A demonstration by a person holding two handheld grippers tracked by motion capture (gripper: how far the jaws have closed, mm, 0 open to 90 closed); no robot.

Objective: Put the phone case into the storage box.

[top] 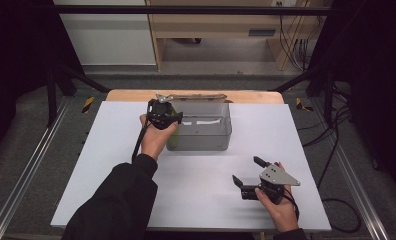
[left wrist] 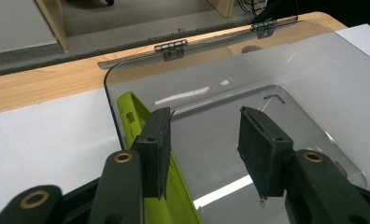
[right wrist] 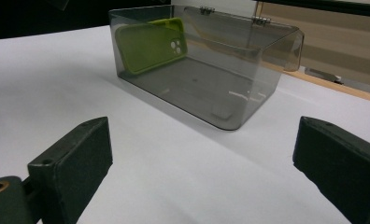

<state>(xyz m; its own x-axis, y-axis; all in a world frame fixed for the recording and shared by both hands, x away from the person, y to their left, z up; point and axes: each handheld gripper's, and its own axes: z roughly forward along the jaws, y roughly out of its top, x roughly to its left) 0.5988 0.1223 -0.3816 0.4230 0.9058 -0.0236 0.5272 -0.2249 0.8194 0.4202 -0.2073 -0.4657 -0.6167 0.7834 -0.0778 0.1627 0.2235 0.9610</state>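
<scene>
We see left gripper point(left wrist: 204, 154) jaws part-open, gripping nothing, above smoky clear plastic hinged box point(right wrist: 248, 100). Lime-green phone case point(right wrist: 150, 44) leans inside against box wall: placing looks done. Lid open, closing left. Right gripper point(top: 247, 172) wide open, empty, over white worktop point(top: 111, 150).

Light falls from overhead onto the white table point(top: 196, 200), which is bright, while the room around it sinks into near black. Glare streaks cross the smoky clear plastic box point(left wrist: 286, 74). Shadows are soft and short. The high view is slightly soft; the close jaws blur a little.
</scene>
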